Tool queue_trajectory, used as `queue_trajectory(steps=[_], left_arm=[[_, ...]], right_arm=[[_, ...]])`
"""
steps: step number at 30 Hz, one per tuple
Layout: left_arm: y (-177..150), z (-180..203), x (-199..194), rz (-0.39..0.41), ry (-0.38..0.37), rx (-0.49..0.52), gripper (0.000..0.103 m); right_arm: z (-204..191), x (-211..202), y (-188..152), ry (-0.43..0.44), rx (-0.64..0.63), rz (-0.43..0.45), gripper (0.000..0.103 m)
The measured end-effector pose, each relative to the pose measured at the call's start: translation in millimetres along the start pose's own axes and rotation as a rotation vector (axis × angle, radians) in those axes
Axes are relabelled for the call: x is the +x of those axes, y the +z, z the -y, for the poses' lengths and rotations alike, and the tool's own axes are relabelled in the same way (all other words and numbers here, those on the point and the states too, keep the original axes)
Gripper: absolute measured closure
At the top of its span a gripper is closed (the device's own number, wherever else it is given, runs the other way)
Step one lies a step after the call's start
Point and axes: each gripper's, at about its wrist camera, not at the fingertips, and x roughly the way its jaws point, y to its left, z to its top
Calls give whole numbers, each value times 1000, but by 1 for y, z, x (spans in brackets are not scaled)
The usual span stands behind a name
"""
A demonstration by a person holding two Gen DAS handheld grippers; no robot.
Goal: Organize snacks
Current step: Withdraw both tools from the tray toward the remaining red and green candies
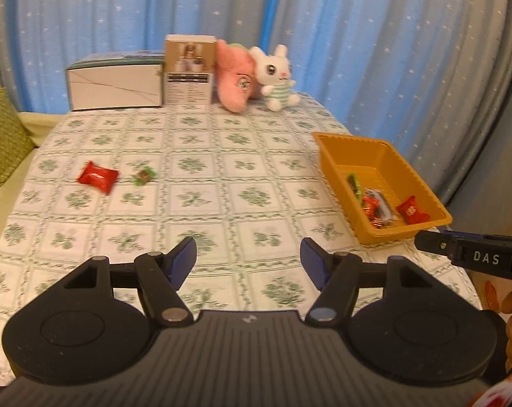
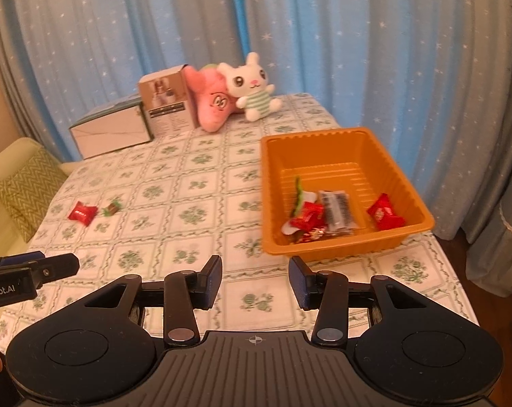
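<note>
On table, orange tray [image 2: 344, 142] holding wrapped snacks [image 2: 323, 215], both hand-held grippers [image 1: 248, 261] [image 2: 255, 279] empty, jaws parted.

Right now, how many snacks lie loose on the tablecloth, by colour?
Red wrapped snack: 1
Small green-and-brown candy: 1
Total still outside the orange tray: 2
</note>
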Motion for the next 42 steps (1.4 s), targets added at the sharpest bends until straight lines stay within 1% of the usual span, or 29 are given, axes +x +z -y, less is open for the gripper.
queue_trajectory(steps=[8,12,19,33,42], left_arm=[[1,-32,-12,-2,75,-32,39],[2,-46,-16,2,100,-53,39],[3,-65,-17,3,126,-83,39],[5,-86,-12,-5,155,-112,39],[13,-107,1,-10,185,-124,39]], right_arm=[[-24,8,0,36,-36,-16,59],[-33,11,0,49,-50,-19,59],[-43,17,-1,58,-68,-32,59],[-60,33,0,75,-92,-49,59],[-82,55,7,115,-124,-49,59]])
